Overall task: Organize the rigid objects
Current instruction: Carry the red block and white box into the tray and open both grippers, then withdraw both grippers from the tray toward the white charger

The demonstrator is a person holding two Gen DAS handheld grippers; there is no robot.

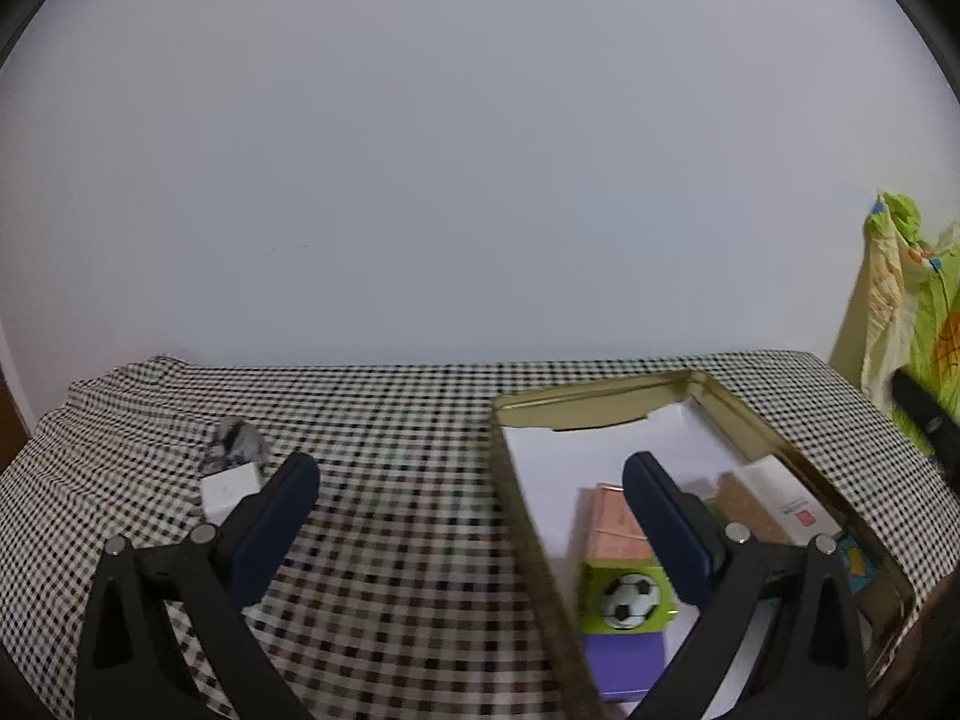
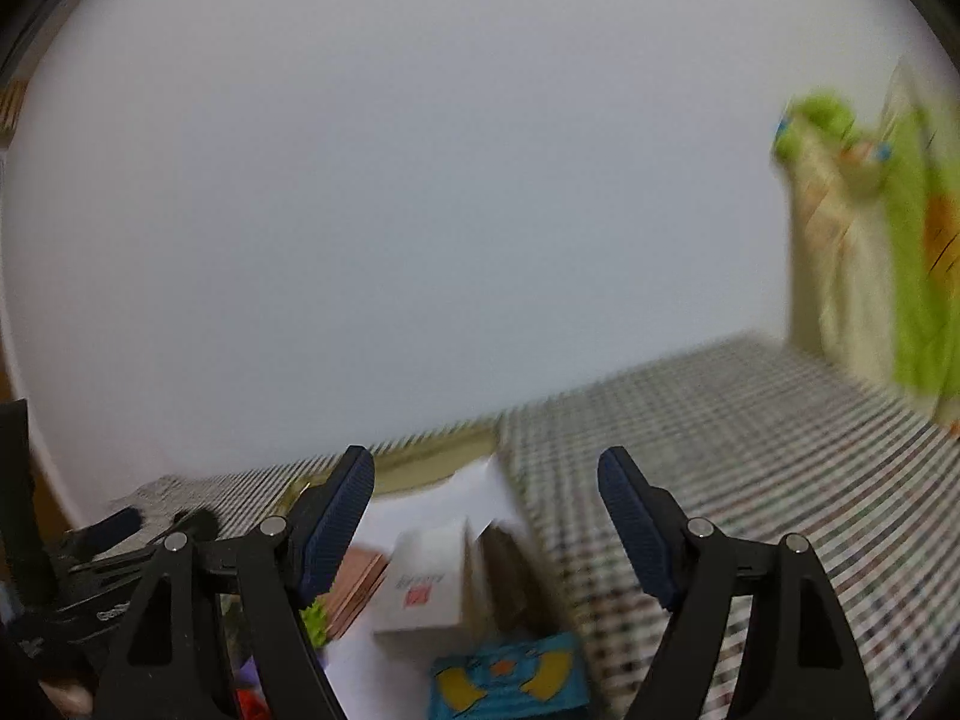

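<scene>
A gold tin tray [image 1: 606,391] lined with white paper lies at the right of the checked tablecloth [image 1: 390,516]. In it are a pink box [image 1: 612,531], a green box with a football picture [image 1: 624,597], a purple box [image 1: 627,663], a white box with a red mark [image 1: 786,504] and a brown box [image 1: 747,507]. My left gripper [image 1: 471,471] is open wide and empty, its right finger above the tray. My right gripper [image 2: 486,462] is open and empty above the white box [image 2: 426,588], brown box [image 2: 510,564], pink box [image 2: 360,585] and a blue and yellow card [image 2: 510,678].
A small white block [image 1: 231,489] and a grey crumpled item [image 1: 237,444] lie on the cloth to the left of the tray. A green and cream fabric [image 1: 906,300] hangs at the far right. A plain wall stands behind the table.
</scene>
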